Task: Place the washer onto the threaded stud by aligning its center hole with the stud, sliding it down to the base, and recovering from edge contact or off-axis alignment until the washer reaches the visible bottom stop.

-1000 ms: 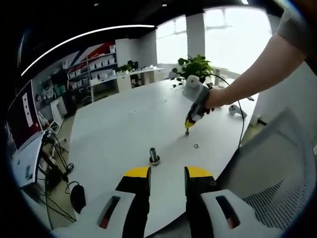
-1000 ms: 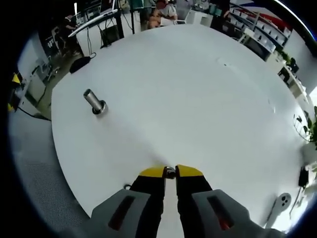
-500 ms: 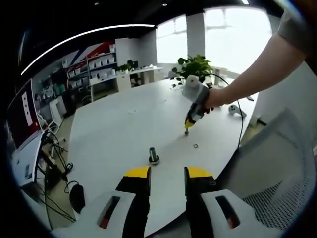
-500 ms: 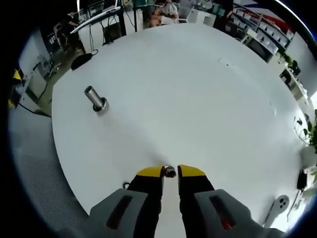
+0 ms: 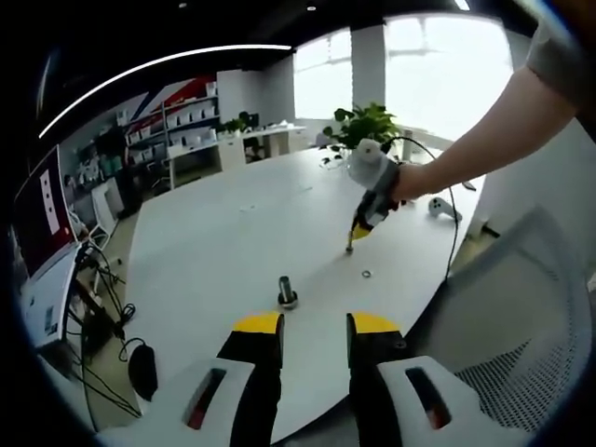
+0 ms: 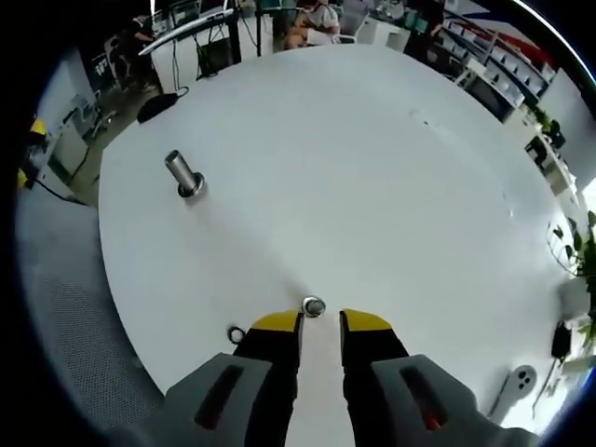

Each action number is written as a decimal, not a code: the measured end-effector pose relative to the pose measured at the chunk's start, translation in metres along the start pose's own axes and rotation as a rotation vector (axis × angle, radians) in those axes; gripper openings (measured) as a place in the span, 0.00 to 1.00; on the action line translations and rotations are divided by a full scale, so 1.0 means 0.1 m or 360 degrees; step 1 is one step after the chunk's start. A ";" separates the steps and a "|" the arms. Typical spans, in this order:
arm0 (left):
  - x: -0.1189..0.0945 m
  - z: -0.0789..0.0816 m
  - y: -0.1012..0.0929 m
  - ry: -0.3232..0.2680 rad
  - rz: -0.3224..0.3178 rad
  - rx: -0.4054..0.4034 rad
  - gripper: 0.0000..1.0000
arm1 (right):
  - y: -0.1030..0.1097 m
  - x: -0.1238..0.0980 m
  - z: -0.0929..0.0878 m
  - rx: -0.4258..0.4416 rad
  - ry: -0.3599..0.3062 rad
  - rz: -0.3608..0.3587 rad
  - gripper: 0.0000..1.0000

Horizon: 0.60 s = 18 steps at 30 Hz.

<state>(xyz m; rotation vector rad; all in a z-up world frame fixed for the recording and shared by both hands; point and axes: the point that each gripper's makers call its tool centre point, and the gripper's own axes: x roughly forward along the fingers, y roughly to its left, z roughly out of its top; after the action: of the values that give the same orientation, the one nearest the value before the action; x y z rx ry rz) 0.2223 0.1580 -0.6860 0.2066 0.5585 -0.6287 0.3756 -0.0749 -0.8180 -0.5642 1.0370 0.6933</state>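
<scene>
Counter [image 6: 372, 168]: I read it as smooth white laminate, matt with a faint sheen. Stud [image 6: 183, 174]: bare grey metal, dull gloss along its side. Washer [image 6: 313, 306] off my right tongs [image 6: 320, 321]: bright metal, shiny. Second washer [image 6: 237, 334]: darker metal ring. Both tongs have yellow tips over grey, matt plastic bodies; left tongs [image 5: 315, 326] the same. Chair back [image 5: 521, 335]: grey mesh cloth, rough-looking.

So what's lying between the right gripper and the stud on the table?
In the right gripper view, just bare white table between the right gripper and the stud; a washer sits right at its tips.
</scene>
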 end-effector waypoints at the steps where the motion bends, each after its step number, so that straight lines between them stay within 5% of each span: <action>1: 0.00 0.00 0.00 0.0000 0.0001 0.0001 0.25 | 0.00 -0.01 -0.02 0.0003 0.0002 0.0001 0.19; 12: 0.00 0.00 0.00 0.0001 -0.0003 0.0003 0.25 | 0.34 0.04 -0.24 0.0024 0.0052 0.0101 0.23; 18: 0.00 0.00 -0.01 -0.0002 -0.0007 0.0000 0.25 | 0.47 0.14 -0.31 -0.0095 0.0118 0.0185 0.24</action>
<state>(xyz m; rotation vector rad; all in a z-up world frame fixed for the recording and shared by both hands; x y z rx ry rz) 0.2217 0.1575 -0.6857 0.2050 0.5580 -0.6332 0.3273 -0.0624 -0.8475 -0.5887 1.1278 0.8129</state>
